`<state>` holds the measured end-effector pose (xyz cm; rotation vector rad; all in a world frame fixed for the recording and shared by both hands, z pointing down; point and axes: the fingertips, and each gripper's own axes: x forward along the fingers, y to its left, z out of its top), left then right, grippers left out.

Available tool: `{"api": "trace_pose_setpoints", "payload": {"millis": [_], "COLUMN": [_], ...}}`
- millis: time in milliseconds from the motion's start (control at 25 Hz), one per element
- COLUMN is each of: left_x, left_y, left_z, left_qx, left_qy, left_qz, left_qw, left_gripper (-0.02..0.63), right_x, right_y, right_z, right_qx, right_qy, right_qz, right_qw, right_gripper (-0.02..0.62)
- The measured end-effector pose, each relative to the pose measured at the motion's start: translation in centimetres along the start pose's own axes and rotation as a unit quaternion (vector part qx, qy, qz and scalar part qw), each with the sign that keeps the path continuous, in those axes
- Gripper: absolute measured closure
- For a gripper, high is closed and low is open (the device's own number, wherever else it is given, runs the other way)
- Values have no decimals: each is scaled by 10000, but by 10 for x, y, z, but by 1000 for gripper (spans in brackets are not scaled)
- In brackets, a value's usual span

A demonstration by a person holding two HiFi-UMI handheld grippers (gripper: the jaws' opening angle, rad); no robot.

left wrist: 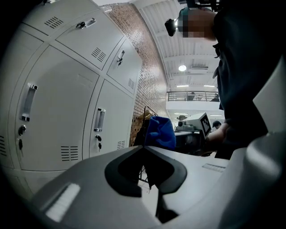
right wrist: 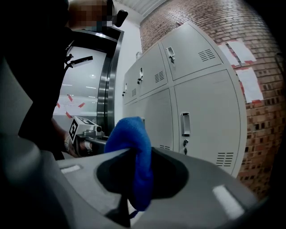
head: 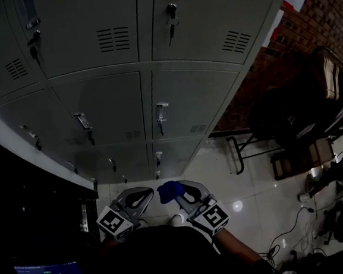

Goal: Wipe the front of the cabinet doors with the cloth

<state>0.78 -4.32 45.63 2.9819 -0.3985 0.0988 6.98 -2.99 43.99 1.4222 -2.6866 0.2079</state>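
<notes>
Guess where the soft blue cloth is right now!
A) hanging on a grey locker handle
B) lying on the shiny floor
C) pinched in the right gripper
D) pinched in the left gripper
C: the right gripper view shows the soft blue cloth squeezed between the jaws of the right gripper, while the left gripper is shut with nothing in it.
</notes>
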Motion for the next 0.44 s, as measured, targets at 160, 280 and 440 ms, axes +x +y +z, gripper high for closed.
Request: {"api": "trace_pose_setpoints", "payload": {"millis": [160,280,440], "left_x": [-1,-1,-5], "left_y": [-6,-10,-10], "left_z": [8,9,-1], "left_qx": [-3,-15,-85], "left_qy": [-16,35,127], "left_qz": [-32,-52,-22], "left_qw": [10000,10000,9999], "left_gripper": [606,606,606], "right_x": [-1,-4,-6], "right_y": [3,5,9], "right_z": [-2,2,1], "right_qx": [-90,7,49], "right_qy": [-45,-23,5], "right_qz": [66,55,54], "right_qw": [9999,10000,10000], "right_gripper": [528,528,528]}}
